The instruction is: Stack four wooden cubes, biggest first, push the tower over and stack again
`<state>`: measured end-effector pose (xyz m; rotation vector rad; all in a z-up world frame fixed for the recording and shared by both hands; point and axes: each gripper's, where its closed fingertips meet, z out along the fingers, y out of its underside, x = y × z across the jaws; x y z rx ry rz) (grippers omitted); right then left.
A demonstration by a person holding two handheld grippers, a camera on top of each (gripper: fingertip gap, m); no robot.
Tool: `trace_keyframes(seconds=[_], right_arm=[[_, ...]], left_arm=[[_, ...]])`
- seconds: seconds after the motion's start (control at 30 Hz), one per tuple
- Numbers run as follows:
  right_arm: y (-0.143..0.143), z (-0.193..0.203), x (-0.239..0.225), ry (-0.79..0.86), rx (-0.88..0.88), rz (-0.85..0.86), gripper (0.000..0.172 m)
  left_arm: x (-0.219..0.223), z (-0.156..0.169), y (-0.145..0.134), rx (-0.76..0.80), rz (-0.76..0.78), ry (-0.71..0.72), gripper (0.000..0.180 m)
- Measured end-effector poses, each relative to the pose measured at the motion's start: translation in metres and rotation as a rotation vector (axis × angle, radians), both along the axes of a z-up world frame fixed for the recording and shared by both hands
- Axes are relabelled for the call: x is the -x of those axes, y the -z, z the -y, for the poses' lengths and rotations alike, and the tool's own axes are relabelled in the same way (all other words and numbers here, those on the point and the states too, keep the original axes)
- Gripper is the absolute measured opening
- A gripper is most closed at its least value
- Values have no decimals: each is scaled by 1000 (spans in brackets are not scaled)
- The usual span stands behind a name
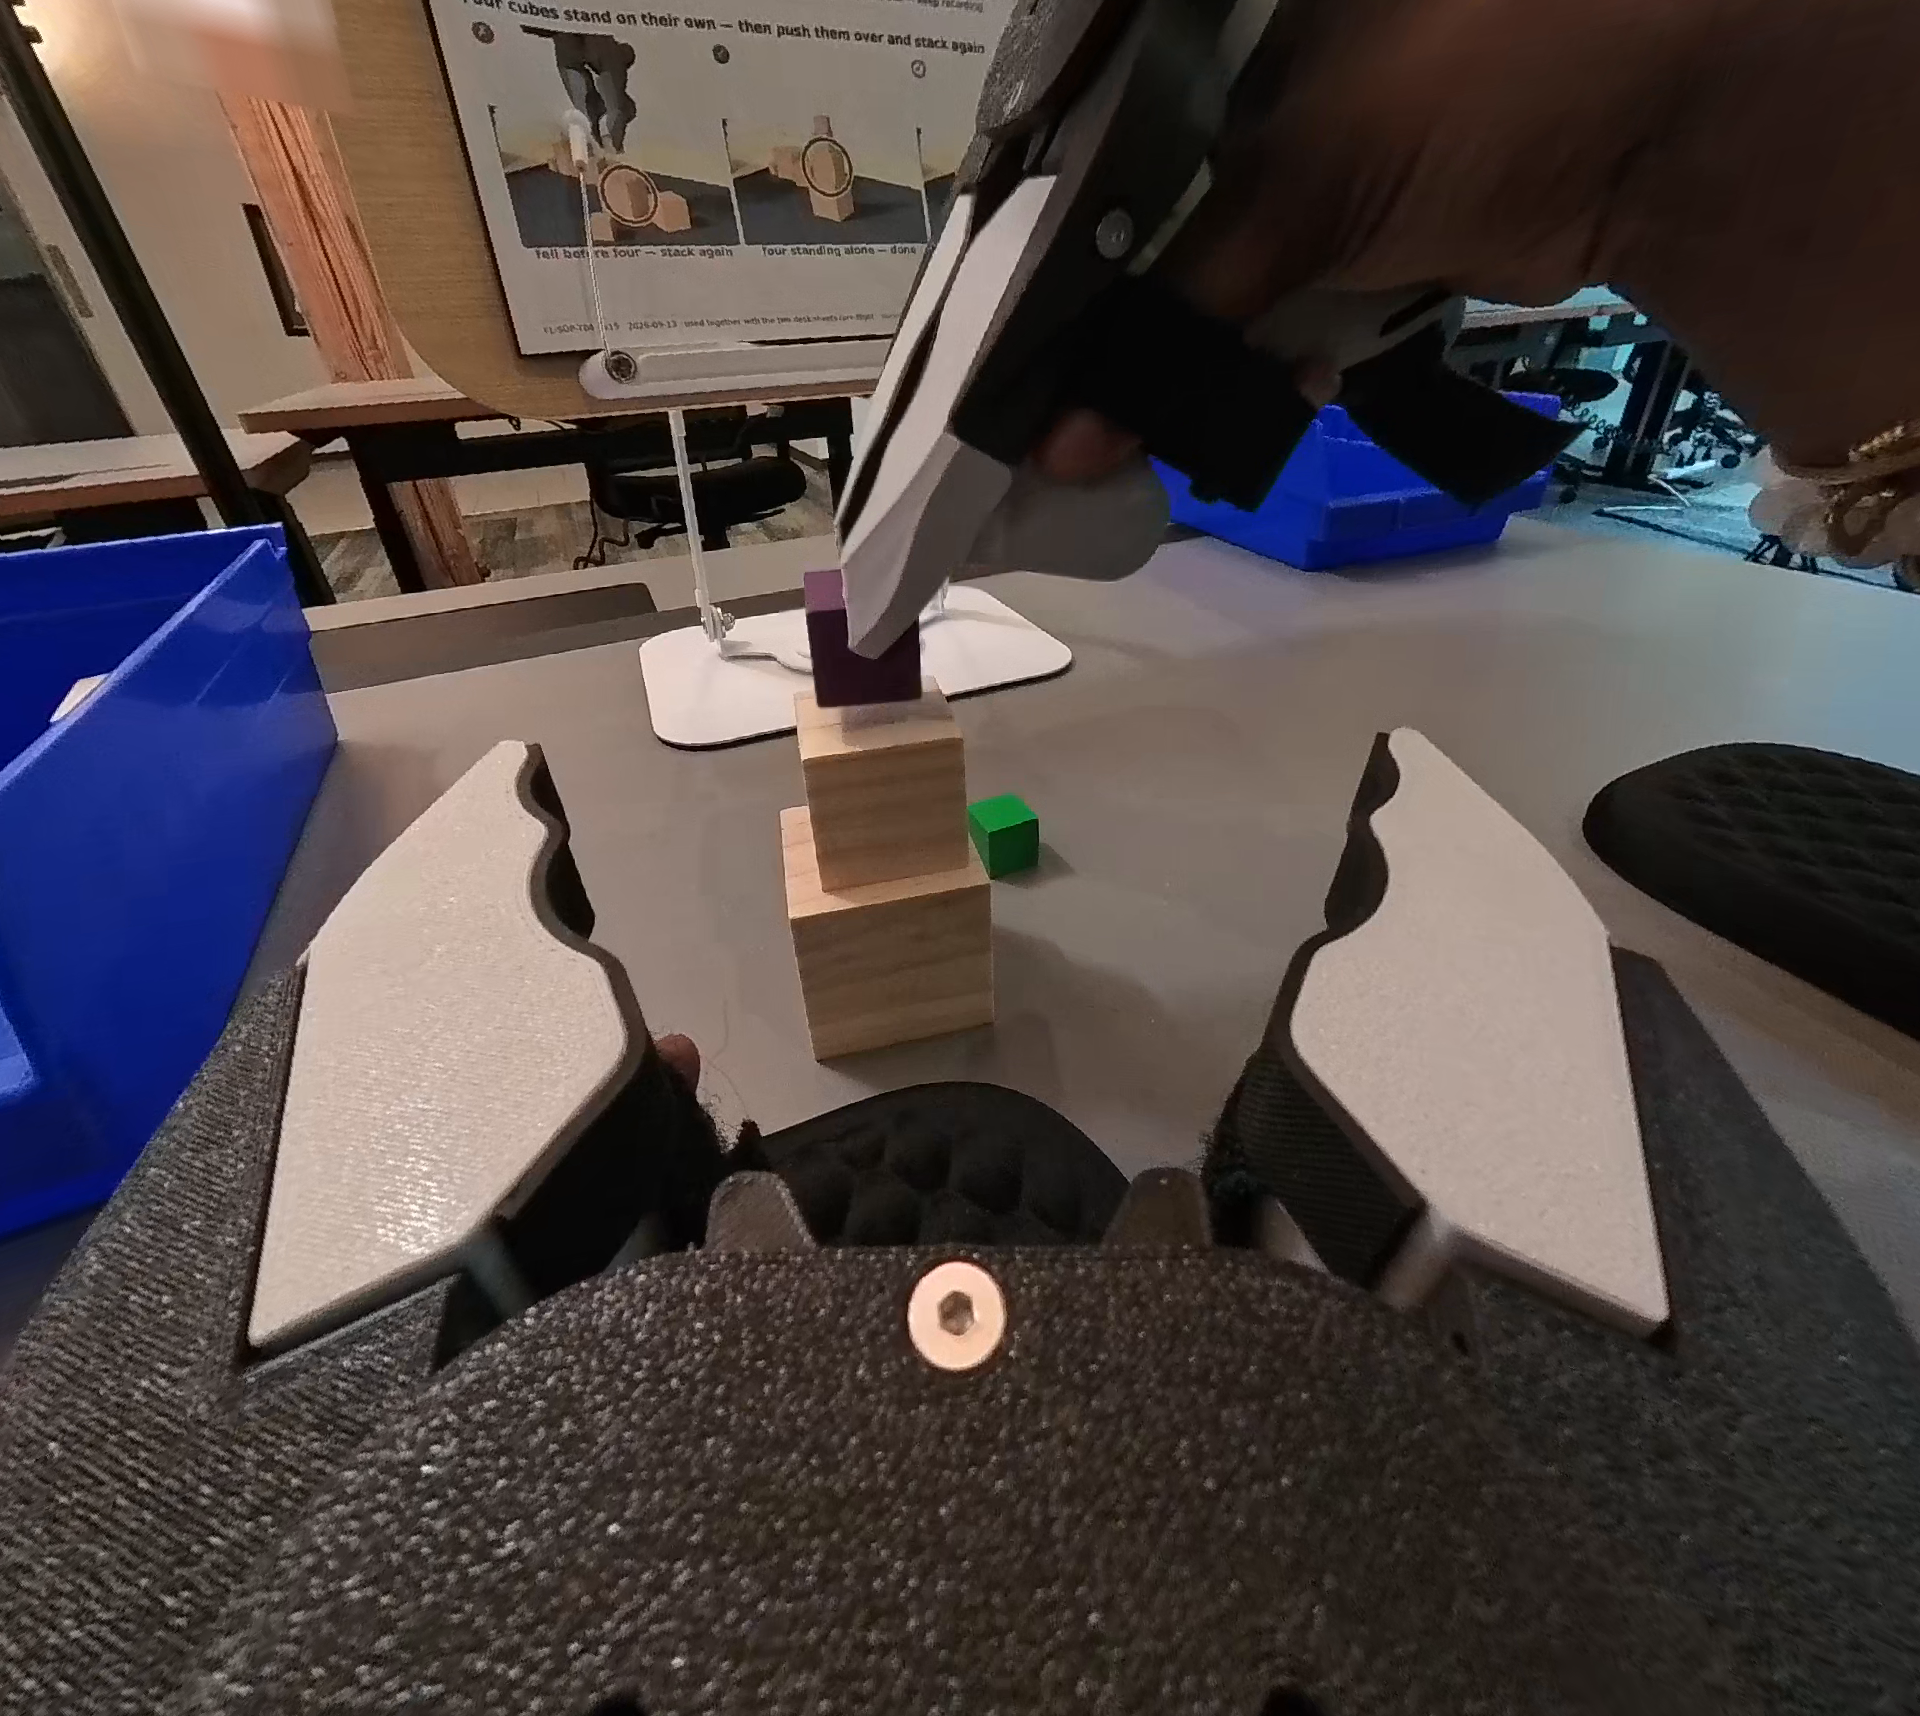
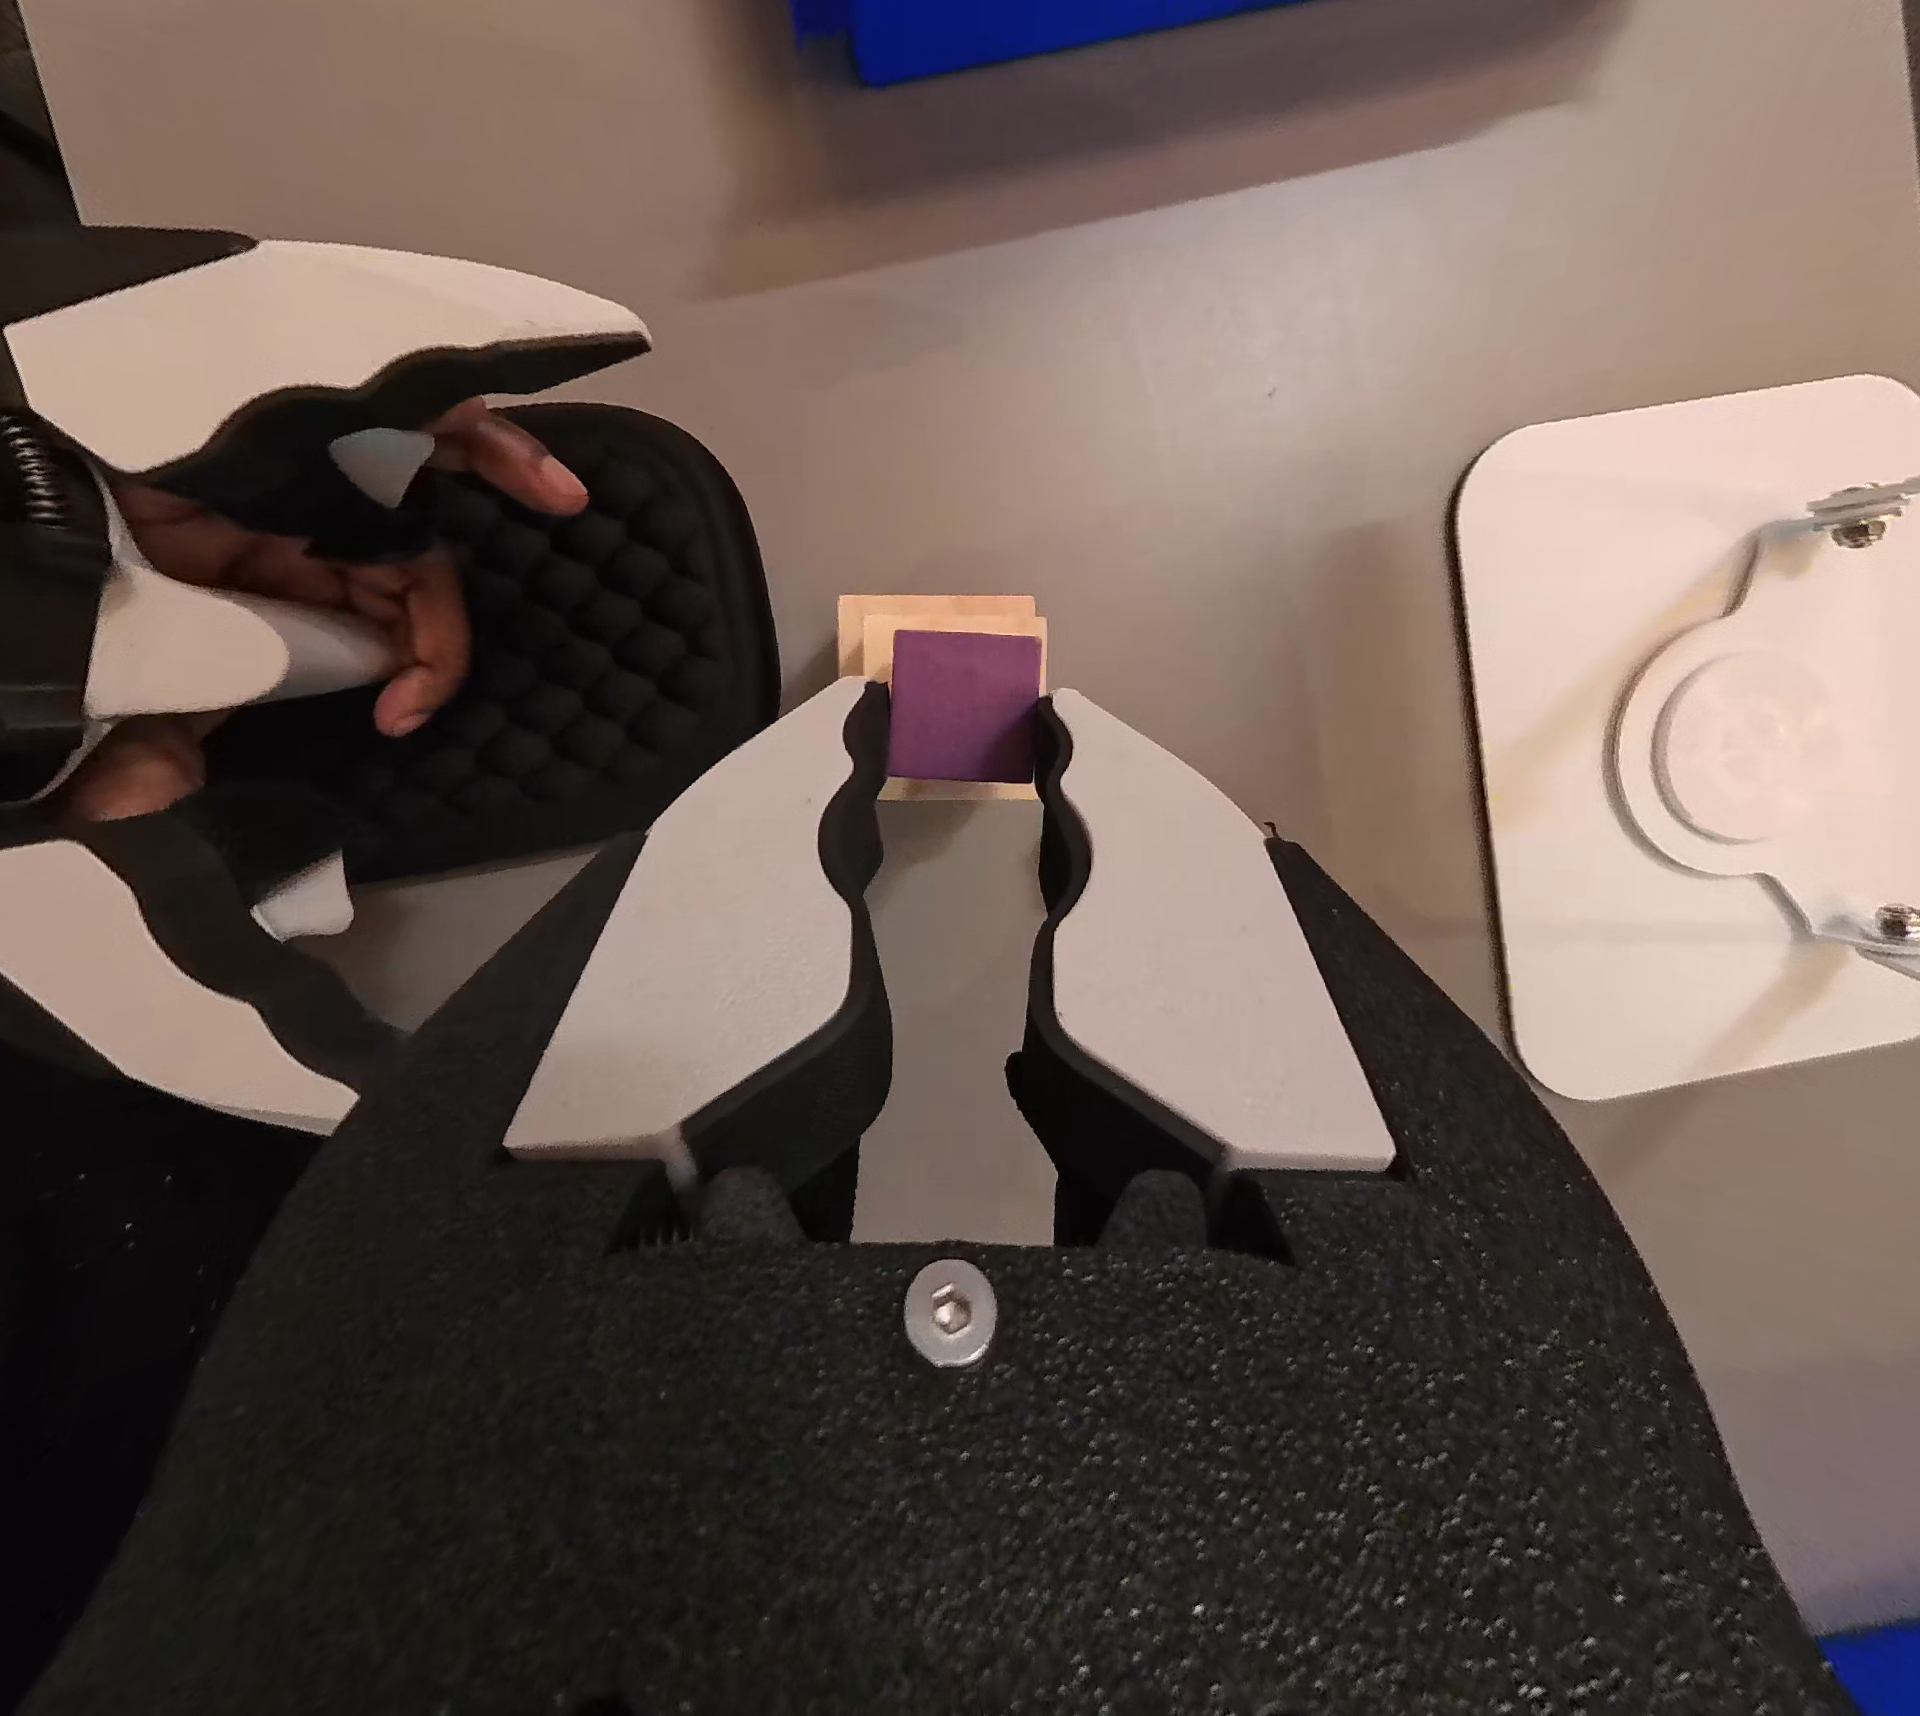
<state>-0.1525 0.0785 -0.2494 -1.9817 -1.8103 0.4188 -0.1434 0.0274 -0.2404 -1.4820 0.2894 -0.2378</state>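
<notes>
Purple cube, pinched between the right gripper pads just above two stacked wooden cubes on the counter, wants square, centred lowering, judging by eye, while the left gripper waits wide open.

Grey desk carries a blue bin at the left edge and a second blue bin at the far right. A white stand base holds a printed instruction sheet upright. Two black quilted pads lie flat. Office chairs stand beyond.
</notes>
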Motion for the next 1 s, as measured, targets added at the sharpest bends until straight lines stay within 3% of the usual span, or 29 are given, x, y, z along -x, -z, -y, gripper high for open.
trace_keyframes(seconds=[0.83,1.0], right_arm=[[8,1,-2,-22,37,9,26],[5,1,-2,-25,35,-15,41]], left_arm=[[0,1,-1,-2,2,3,137],[0,1,-1,-2,4,4,137]])
